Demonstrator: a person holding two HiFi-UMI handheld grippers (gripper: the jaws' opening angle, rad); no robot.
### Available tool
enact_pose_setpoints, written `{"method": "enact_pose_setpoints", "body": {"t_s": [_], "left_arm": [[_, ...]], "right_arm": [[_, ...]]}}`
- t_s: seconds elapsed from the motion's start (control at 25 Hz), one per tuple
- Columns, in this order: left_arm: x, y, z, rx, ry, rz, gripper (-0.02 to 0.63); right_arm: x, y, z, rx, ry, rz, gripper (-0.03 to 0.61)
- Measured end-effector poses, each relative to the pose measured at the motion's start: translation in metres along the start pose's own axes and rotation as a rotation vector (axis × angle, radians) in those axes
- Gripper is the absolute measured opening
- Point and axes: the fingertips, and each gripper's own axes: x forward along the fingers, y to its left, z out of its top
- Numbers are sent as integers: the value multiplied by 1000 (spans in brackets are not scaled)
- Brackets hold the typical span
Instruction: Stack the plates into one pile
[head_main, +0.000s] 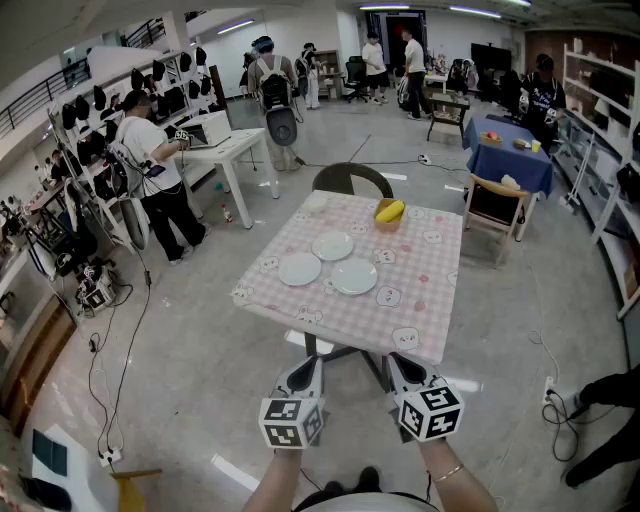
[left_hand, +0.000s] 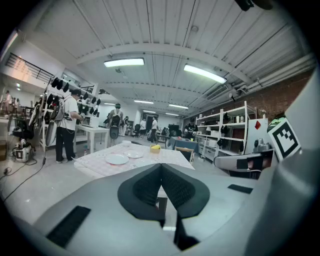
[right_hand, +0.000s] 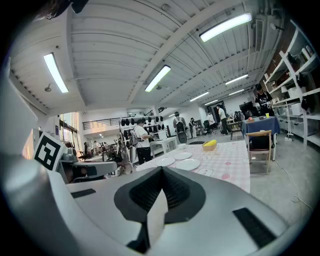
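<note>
Three white plates lie apart on the pink checked table (head_main: 420, 310): one on the left (head_main: 299, 268), one further back (head_main: 332, 246) and one on the right (head_main: 354, 277). My left gripper (head_main: 305, 372) and right gripper (head_main: 402, 368) hang side by side short of the table's near edge, both shut and holding nothing. From the left gripper view the jaws (left_hand: 161, 165) meet, with the plates (left_hand: 117, 159) far ahead. The right gripper view shows closed jaws (right_hand: 161, 170) and the plates (right_hand: 187, 164) beyond them.
A yellow bowl with a banana (head_main: 389, 212) sits at the table's far side, a dark chair (head_main: 352, 180) behind it. A wooden chair (head_main: 495, 210) stands to the right. People stand by a white table (head_main: 225, 150) on the left. Cables (head_main: 110, 340) trail on the floor.
</note>
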Motion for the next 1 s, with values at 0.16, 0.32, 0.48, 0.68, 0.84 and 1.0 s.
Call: {"method": "enact_pose_setpoints", "body": {"t_s": [0.16, 0.32, 0.48, 0.68, 0.84, 1.0], "left_arm": [[7, -3, 2, 2, -5, 2, 20], [10, -9, 2, 15, -7, 0, 20], [9, -9, 5, 14, -15, -1, 20], [9, -12, 2, 0, -14, -5, 25], [7, -11, -1, -4, -22, 10, 80], [11, -8, 1, -24, -32, 22, 115]], "right_arm": [[1, -6, 1, 11, -2, 13, 3], [0, -7, 2, 16, -10, 36, 5], [0, -4, 4, 9, -22, 43, 6], [-4, -10, 8, 28, -44, 32, 6], [-9, -13, 9, 62, -63, 41, 49], [-9, -20, 9, 78, -62, 40, 69]]}}
